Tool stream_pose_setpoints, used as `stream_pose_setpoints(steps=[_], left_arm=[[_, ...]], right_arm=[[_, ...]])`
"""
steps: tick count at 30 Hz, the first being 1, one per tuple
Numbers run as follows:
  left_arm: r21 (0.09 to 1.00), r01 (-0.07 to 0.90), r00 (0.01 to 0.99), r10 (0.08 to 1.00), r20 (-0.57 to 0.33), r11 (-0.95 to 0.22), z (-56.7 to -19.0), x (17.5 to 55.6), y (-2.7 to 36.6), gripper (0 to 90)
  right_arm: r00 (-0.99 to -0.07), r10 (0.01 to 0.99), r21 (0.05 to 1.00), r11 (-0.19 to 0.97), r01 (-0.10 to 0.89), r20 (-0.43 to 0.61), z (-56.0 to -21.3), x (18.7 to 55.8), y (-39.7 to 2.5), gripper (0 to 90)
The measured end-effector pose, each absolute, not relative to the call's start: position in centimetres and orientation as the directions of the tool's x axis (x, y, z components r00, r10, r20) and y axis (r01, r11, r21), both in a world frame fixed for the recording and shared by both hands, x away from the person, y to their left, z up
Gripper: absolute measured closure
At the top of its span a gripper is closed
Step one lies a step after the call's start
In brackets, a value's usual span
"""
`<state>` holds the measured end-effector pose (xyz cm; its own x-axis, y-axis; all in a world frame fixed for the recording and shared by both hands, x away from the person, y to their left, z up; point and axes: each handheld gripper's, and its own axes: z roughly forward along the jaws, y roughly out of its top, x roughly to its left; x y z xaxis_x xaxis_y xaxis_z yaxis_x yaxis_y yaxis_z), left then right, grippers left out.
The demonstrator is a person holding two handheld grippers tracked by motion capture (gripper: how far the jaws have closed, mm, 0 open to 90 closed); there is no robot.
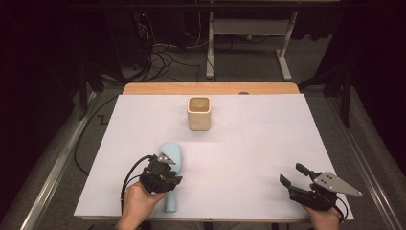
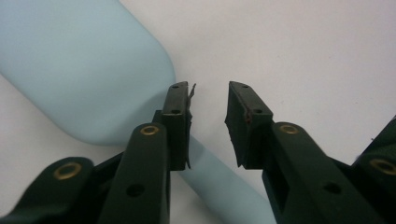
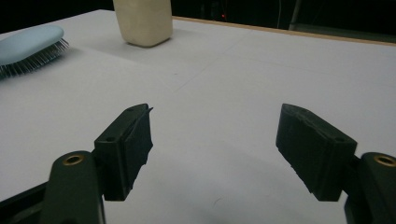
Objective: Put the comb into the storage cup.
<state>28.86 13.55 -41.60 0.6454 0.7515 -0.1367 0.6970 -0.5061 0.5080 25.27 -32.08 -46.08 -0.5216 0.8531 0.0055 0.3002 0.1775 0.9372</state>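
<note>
Left gripper [image 2: 209,105] over the brush [image 1: 170,165] at the near left of the table [image 1: 268,143], jaws part open astride the handle, not clamped (bristles face down). Right gripper [image 1: 293,175] near right, jaws wide, empty. Farther back, centre: cup [image 1: 199,113], upright.

Thing: pale blue hairbrush [image 1: 170,158]
Pose: lying flat, bristles down, head far, handle near
Place: near-left on the white table top

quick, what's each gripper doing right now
Left gripper: open, jaws over the neck of the light blue hairbrush, not gripping it.
Right gripper: open wide, holding nothing.
</note>
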Motion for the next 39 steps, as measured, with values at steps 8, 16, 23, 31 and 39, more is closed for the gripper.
stream_pose_setpoints(steps=[8,16,23,31,39], left_arm=[[0.521,0.710,0.607,0.787,-0.113,-0.473,-41.4,28.6,14.3,52.9],[0.507,0.741,0.565,0.817,-0.115,-0.441,-41.8,28.3,15.2,42.2],[0.488,0.770,0.534,0.834,-0.139,-0.412,-42.7,28.4,15.6,37.0],[0.488,0.782,0.514,0.845,-0.151,-0.388,-43.3,28.2,15.4,34.4],[0.487,0.791,0.496,0.854,-0.157,-0.370,-43.4,28.1,15.4,33.5]], right_arm=[[-0.522,0.853,0.937,0.175,0.302,0.009,-46.1,25.3,-32.0,27.2],[-0.522,0.853,0.936,0.180,0.302,0.004,-46.1,25.3,-32.0,27.2],[-0.524,0.852,0.936,0.180,0.303,0.006,-46.1,25.4,-32.0,27.2],[-0.525,0.851,0.936,0.182,0.303,0.005,-46.1,25.4,-31.9,27.2],[-0.525,0.851,0.936,0.181,0.303,0.005,-46.1,25.4,-31.9,27.2]])
